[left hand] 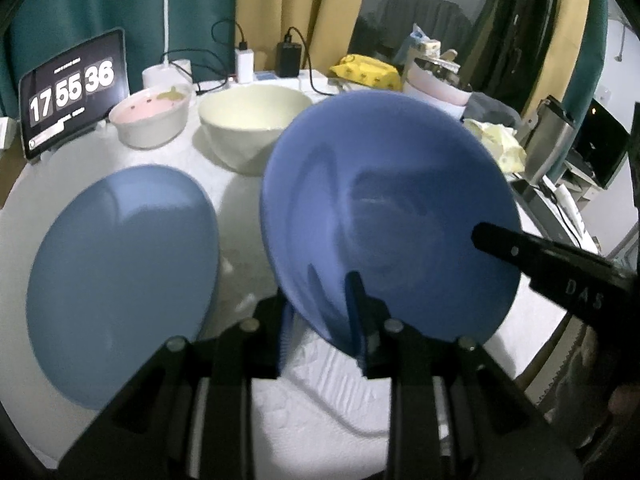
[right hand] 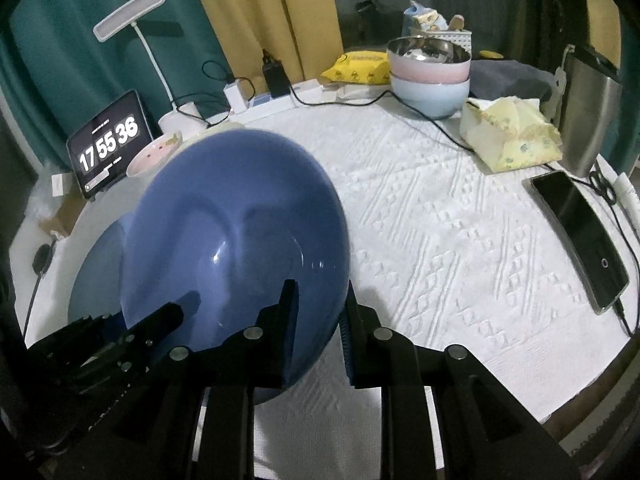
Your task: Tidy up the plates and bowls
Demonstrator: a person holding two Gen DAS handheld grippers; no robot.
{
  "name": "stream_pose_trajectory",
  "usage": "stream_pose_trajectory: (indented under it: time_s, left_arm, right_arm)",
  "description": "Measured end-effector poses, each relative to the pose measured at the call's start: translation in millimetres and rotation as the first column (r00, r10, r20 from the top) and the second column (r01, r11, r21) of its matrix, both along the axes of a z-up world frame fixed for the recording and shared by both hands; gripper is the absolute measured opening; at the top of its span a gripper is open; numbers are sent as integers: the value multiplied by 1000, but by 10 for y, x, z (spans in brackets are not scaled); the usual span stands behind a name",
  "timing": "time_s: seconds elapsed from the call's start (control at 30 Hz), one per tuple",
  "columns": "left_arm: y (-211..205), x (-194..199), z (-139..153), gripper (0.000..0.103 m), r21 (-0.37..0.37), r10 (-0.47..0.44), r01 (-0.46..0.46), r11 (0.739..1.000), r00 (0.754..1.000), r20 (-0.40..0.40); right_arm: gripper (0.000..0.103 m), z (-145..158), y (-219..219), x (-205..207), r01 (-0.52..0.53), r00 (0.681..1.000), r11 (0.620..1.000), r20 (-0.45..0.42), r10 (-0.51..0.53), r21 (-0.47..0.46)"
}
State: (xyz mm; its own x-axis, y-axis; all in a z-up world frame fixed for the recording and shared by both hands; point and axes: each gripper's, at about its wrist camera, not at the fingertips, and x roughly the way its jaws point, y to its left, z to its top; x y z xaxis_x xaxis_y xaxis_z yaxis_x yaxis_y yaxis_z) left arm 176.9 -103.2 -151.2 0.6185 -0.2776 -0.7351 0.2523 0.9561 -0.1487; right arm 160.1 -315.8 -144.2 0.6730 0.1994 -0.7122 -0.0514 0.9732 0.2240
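right tool [right hand: 318, 300] pinching tilted blue plate [right hand: 236, 240] rim, left tool [right hand: 160, 320] alongside, stacked bowls [right hand: 430, 80] beyond

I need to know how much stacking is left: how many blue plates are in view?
2. The darker blue plate is held tilted above the table, its rim between both grippers' fingers. The lighter blue plate lies flat on the white tablecloth beside it. Others may be hidden beneath it.

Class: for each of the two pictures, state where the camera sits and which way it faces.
Left wrist: on the left gripper, facing forward-down across the table; its fingers straddle the tilted dark blue plate's rim; right gripper's finger enters.
Right wrist: on the right gripper, same heading, straddling the plate's other edge; left gripper shows.
Shared: plate, pale blue plate, clock tablet.
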Motion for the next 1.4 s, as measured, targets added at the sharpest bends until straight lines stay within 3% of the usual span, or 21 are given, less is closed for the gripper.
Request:
stream_pose_trajectory:
  time_s: [0.6,0.7,1.4]
  left_arm:
    - [136,15,270,33,-11,-15,16,1000,998,68]
    - [191,35,329,33,-14,2,-1,1000,996,87]
    - [654,466,582,35,-49,135,-129,990,981,140]
  right_arm:
    - [24,299,-57,84,29,998,999,64,-28,-19]
    - [31,365,-64,117,31,996,999,81,-29,-27]
    - [31,700,307,626,-70,987,994,137,81,-84]
